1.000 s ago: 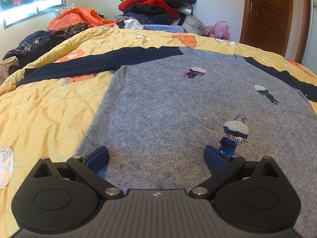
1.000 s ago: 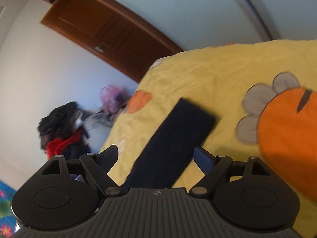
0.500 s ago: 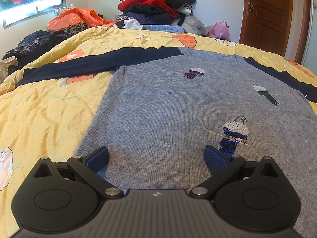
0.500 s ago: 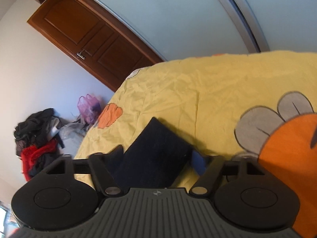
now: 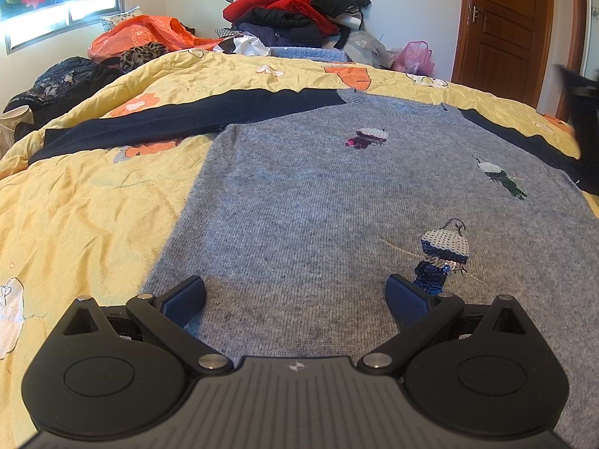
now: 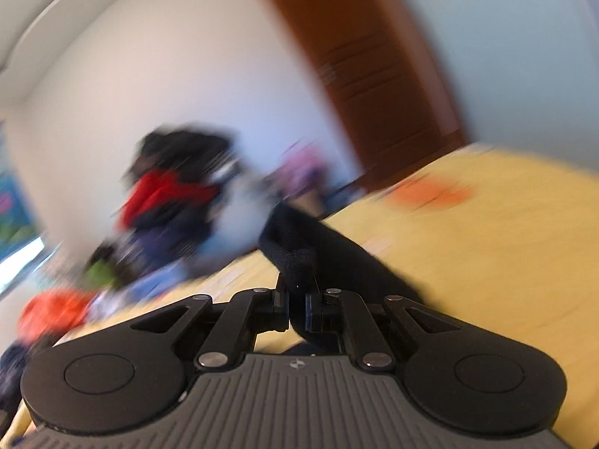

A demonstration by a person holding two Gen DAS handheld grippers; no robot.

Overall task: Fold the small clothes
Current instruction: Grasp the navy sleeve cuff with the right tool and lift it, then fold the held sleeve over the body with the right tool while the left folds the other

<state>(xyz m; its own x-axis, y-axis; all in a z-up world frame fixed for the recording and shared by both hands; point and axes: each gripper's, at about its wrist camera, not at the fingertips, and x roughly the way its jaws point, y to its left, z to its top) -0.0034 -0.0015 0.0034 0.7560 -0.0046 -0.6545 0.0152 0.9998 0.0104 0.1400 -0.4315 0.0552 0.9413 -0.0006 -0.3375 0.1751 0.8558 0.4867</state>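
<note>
sweater [image 5: 337, 202] lies flat, front up, on the bed [image 5: 86, 217] w/ yellow flowered cover, in left wrist view. grey body w/ sequin figures, navy sleeves. one sleeve [image 5: 179, 119] stretches out twd the bed's left edge; the other runs off twd the right edge, where a dark blurred shape sits at the frame border. left gripper [image 5: 295, 295] hangs over the hem nearest the camera, jaws wide apart, nothing betw them, blue pads [image 5: 183, 299] just above the knit. pile of clothes [image 5: 295, 11] and an orange bag [image 5: 149, 33] past the bed's far edge, wooden door [image 5: 501, 26] at far right.

right wrist view is heavily blurred. right gripper [image 6: 297, 299] has its jaws pinched together on the navy sleeve [image 6: 329, 247], which rises bunched betw the fingers and trails back twd the yellow bed [image 6: 505, 262]. clothes pile [image 6: 168, 194] and door [image 6: 367, 63] smeared behind.
</note>
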